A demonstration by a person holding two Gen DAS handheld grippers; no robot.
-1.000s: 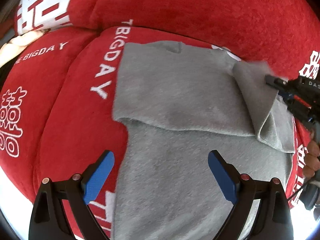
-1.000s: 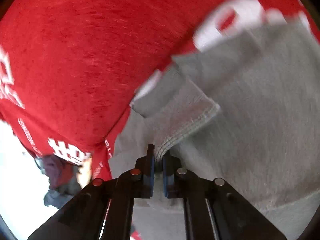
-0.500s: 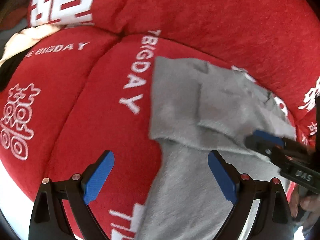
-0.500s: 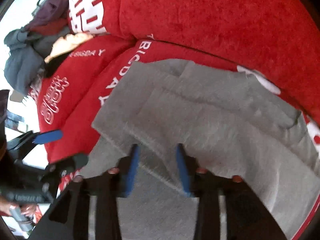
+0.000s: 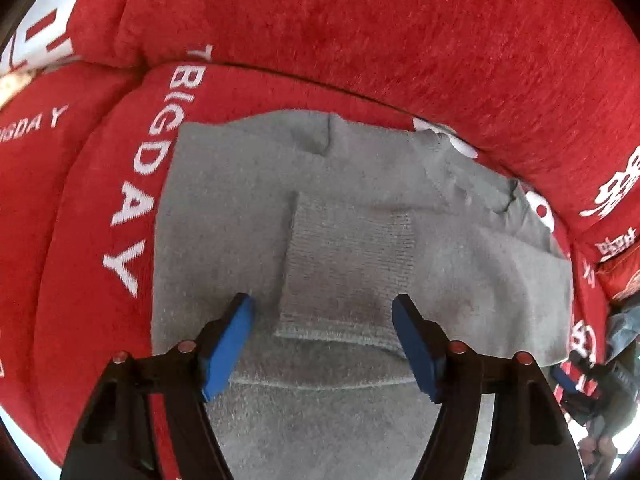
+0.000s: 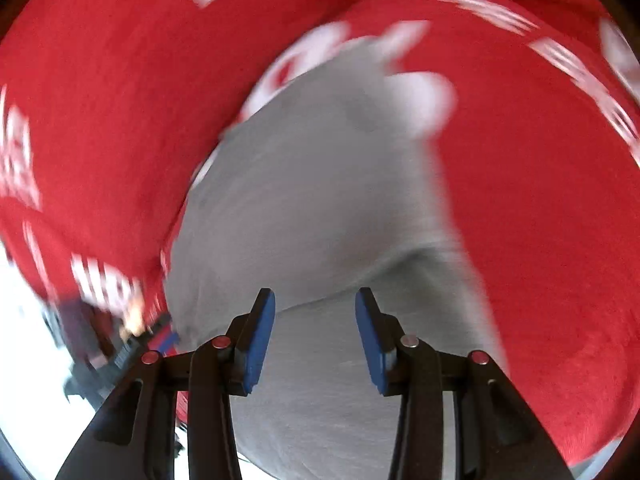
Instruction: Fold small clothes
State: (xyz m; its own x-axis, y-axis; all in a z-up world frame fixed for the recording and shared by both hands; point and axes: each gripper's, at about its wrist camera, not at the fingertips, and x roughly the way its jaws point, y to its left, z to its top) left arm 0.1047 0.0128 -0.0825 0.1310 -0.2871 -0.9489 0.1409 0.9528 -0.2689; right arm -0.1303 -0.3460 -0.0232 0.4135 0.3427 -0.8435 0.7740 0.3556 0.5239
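A small grey knit garment (image 5: 248,208) lies flat on a red sofa seat cushion (image 5: 80,248) with white lettering. One sleeve (image 5: 348,264) is folded in over its middle, ribbed cuff toward me. My left gripper (image 5: 326,344) points steeply down at that cuff. Its jaws are closing, the cuff's end lies between the blue pads, and neither pad presses on it. In the blurred right wrist view the same garment (image 6: 320,208) fills the centre. My right gripper (image 6: 316,336) hangs open above its near edge with nothing between its pads.
The red back cushion (image 5: 360,20) rises right behind the garment. Another red cushion (image 5: 616,208) and a grey-blue heap of cloth (image 5: 624,320) sit at the right edge. Bright white floor (image 6: 24,340) shows past the sofa's front in the right wrist view.
My right gripper carried the sleeve across the garment, let it go and swung away to the right. My left gripper moved back over the garment, and its jaws have narrowed.
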